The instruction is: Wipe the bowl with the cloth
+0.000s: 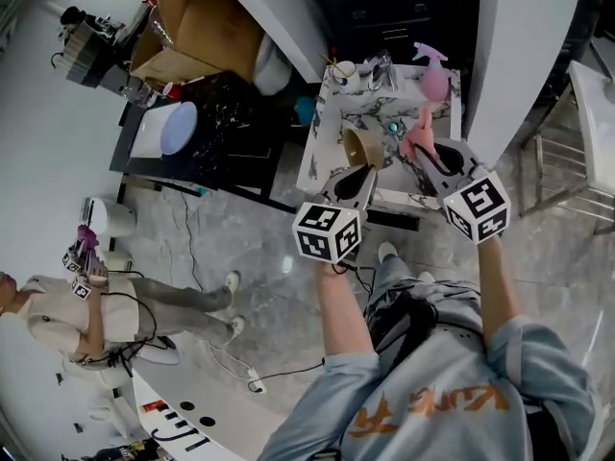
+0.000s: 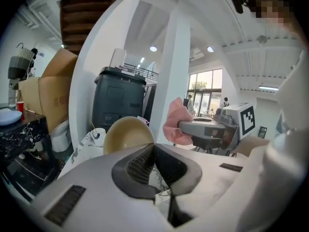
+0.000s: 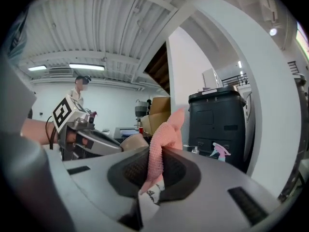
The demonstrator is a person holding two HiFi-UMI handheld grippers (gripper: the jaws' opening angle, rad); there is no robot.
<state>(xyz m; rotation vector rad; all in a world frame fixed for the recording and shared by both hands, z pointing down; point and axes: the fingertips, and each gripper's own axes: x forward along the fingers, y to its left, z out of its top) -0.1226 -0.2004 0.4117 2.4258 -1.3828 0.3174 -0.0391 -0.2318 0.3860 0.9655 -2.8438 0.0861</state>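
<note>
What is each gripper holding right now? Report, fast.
Left gripper: closed on the bowl, at its rim.
Right gripper: closed on the cloth.

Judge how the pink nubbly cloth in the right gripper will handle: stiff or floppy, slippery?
Probably floppy: the pink nubbly cloth crumples and folds beyond the right gripper, whose jaws pinch it. Likely light, since one pinched edge carries it all. Its rough weave should resist slipping.
</note>
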